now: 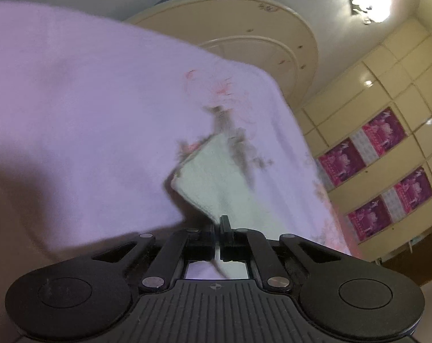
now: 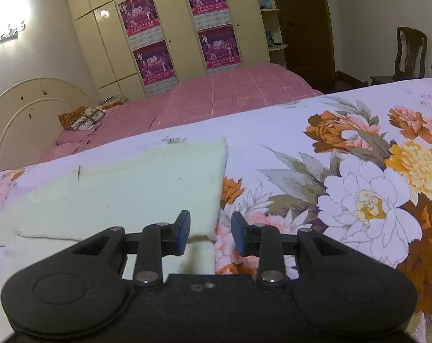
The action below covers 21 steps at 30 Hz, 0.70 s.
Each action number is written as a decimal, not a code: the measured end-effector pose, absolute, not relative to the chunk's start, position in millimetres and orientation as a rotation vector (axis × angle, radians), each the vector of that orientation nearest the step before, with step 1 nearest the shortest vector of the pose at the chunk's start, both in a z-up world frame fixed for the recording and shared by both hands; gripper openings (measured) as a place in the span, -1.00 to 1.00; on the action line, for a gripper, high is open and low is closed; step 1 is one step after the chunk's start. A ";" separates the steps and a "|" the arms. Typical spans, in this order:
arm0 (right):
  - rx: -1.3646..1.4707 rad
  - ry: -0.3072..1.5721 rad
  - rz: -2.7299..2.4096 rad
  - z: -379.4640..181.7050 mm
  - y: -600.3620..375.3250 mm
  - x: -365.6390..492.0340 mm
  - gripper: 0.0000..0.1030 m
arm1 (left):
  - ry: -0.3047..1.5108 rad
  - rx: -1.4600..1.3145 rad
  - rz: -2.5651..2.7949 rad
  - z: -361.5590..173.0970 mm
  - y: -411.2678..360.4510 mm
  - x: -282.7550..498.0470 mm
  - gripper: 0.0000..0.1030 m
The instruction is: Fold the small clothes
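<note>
A pale green small cloth (image 2: 136, 183) lies flat on the flowered bedsheet (image 2: 358, 188) in the right wrist view. My right gripper (image 2: 210, 233) is open and hovers low over the cloth's near right corner, holding nothing. In the left wrist view the picture is tilted and blurred; my left gripper (image 1: 218, 230) is shut on an edge of the pale green cloth (image 1: 216, 180), which runs up from the closed jaws over the lilac sheet (image 1: 73, 114).
A second bed with a pink checked cover (image 2: 216, 97) stands behind. A cream wardrobe with magenta posters (image 2: 176, 28) lines the back wall. A curved cream headboard (image 2: 24, 108) is at left, a wooden chair (image 2: 407, 54) at right.
</note>
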State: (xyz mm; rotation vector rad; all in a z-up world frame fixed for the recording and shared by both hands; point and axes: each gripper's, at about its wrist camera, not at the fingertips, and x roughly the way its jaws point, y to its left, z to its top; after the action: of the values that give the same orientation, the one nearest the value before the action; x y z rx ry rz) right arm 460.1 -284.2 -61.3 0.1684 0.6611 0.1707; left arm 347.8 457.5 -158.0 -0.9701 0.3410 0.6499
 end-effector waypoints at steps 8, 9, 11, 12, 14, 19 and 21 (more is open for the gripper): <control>0.194 0.662 0.149 -64.3 -293.4 457.8 -0.38 | 0.363 -0.642 0.273 -99.5 360.3 425.2 -0.95; 0.200 0.662 0.146 -64.5 -293.9 457.3 -0.37 | 0.372 -0.625 0.229 -96.1 342.4 438.3 -0.95; 0.207 0.662 0.147 -64.0 -293.6 455.6 -0.38 | 0.392 -0.605 0.150 -93.4 308.5 460.6 -0.95; 0.208 0.661 0.150 -63.5 -293.2 454.1 -0.38 | 0.402 -0.602 0.110 -93.0 290.5 470.9 -0.95; 0.203 0.659 0.159 -61.9 -292.3 450.2 -0.38 | 0.425 -0.601 0.045 -92.9 257.1 486.9 -0.95; 0.216 0.646 0.152 -58.3 -302.2 441.5 -0.37 | 0.515 -0.519 -0.087 -98.7 165.3 520.8 -0.95; 0.234 0.645 0.140 -58.3 -309.1 438.3 -0.37 | 0.544 -0.465 -0.128 -98.1 131.0 523.0 -0.94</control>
State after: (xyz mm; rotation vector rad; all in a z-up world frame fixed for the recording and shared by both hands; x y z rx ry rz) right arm 438.3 -309.1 -58.3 0.2337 0.6448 0.1402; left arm 523.0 131.0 -98.1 -0.4646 0.5438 -0.1284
